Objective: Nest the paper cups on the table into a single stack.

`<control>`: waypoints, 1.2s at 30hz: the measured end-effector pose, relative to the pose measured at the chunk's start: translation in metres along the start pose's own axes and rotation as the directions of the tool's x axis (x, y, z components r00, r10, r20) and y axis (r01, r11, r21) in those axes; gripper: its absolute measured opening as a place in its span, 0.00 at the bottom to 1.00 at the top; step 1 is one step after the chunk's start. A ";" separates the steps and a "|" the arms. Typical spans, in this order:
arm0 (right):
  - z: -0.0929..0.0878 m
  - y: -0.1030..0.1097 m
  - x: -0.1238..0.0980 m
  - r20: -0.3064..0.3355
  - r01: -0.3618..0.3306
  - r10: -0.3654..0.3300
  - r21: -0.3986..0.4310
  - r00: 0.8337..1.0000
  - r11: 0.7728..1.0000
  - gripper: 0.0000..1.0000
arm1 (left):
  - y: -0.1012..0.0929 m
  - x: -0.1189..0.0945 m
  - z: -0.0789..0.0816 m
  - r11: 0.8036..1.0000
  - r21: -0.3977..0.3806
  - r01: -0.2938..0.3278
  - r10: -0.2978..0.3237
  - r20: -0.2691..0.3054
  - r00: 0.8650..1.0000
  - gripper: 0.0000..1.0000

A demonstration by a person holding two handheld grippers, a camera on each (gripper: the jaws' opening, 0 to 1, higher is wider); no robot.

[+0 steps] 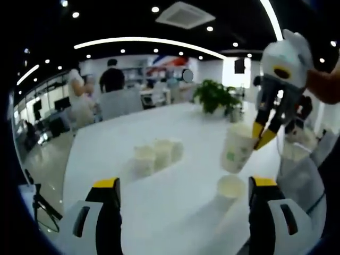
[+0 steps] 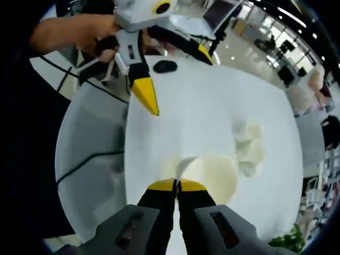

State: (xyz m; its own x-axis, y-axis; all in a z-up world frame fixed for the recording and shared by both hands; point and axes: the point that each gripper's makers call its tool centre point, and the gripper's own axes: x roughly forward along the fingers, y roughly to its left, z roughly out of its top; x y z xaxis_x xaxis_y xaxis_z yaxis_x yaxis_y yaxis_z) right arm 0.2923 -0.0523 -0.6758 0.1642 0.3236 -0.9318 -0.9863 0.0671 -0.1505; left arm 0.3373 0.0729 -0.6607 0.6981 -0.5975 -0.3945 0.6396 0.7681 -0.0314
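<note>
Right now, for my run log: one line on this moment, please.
right gripper: shut on paper cup, held above another cup | left gripper: open | three cups on table

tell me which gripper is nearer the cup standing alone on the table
Right. The right gripper holds a lifted cup by its rim directly above the lone cup. The left gripper is open, with that cup beside its right finger, not between the fingers.

No writing can be read. The held paper cup [image 1: 236, 150] bears a small green print, too blurred to tell as letters or a mark.
</note>
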 end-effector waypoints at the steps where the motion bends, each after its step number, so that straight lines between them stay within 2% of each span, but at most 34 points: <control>1: -0.001 0.000 0.002 0.000 -0.002 0.002 0.005 1.000 1.000 0.00 | 0.000 0.001 -0.001 1.000 -0.002 0.000 0.000 -0.001 1.000 0.99; 23: -0.015 0.013 0.042 0.012 -0.048 0.047 0.080 0.999 0.996 0.00 | 0.002 -0.001 -0.011 0.999 -0.037 -0.021 0.020 -0.021 1.000 0.97; 36: -0.023 0.014 0.060 0.019 -0.056 0.054 0.109 0.998 0.992 0.00 | 0.003 0.002 -0.010 0.999 -0.033 -0.031 0.031 -0.023 0.999 0.97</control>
State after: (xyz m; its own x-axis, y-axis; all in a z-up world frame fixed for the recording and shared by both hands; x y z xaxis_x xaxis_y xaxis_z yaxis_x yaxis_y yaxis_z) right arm 0.2881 -0.0532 -0.7412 0.1107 0.3449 -0.9321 -0.9866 0.1516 -0.0610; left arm 0.3369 0.0762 -0.6709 0.7099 -0.5683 -0.4162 0.6064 0.7936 -0.0493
